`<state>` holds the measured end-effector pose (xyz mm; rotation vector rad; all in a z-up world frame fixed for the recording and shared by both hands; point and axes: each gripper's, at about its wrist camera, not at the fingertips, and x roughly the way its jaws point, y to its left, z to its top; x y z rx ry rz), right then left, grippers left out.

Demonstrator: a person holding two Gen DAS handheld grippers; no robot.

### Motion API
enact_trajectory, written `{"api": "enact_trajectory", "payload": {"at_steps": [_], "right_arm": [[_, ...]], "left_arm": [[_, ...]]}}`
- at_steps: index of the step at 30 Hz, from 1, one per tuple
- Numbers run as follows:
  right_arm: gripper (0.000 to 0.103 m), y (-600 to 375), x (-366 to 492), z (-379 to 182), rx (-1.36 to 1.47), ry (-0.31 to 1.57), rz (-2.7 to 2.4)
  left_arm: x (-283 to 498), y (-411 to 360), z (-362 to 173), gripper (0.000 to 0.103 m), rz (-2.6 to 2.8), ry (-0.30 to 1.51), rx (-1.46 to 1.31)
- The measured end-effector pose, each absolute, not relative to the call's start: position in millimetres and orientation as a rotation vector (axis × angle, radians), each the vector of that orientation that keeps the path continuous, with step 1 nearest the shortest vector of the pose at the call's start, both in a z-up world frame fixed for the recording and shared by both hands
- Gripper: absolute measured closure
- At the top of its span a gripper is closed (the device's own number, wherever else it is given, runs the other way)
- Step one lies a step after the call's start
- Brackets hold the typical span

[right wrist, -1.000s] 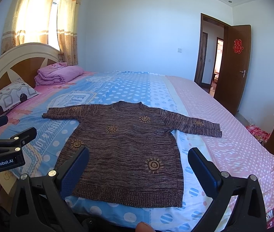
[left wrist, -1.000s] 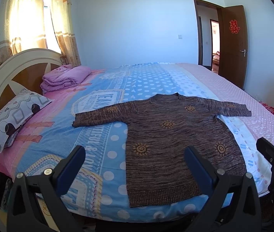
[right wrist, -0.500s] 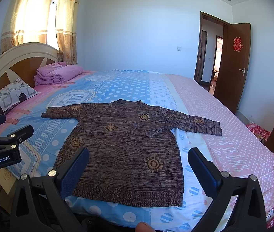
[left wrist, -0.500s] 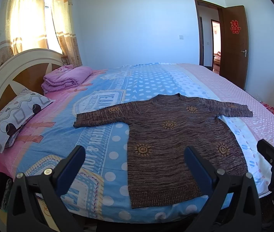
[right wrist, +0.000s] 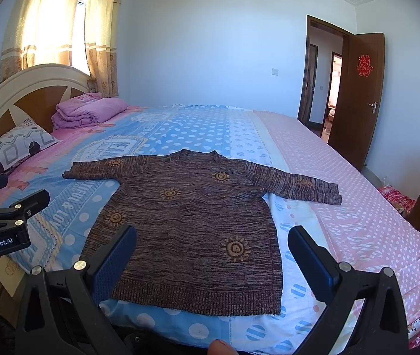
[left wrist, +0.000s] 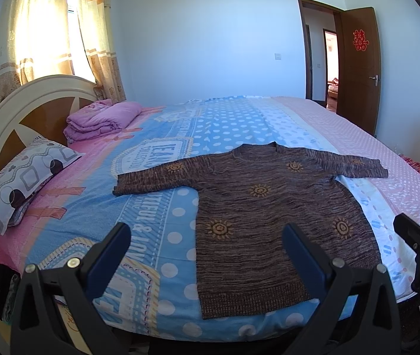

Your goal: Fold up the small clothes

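Flat on bed (left wrist: 180, 207): brown sweater (left wrist: 269, 216), unfolded.

Brown marled sweater (left wrist: 269, 216) with orange suns; blue polka-dot bedsheet (left wrist: 215, 127).

Not much going on, both grippers just creep a touch closer to the bed, so the brown sweater (right wrist: 189, 224) sits slightly bigger and lower between the fingers.
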<state>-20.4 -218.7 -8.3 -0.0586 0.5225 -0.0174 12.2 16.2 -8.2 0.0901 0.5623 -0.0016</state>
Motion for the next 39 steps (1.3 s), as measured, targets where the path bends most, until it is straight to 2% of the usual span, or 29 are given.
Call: {"api": "enact_trajectory", "payload": {"at_steps": [30, 39], "right_arm": [[0.001, -217, -19, -13, -0.064, 0.532, -0.011], [0.001, -235, 3, -26, -0.040, 0.559, 0.043]], "left_arm": [[15, 16, -12, 0.000, -0.003, 0.574, 0.101], [40, 11, -16, 0.000, -0.003, 0.573, 0.120]]}}
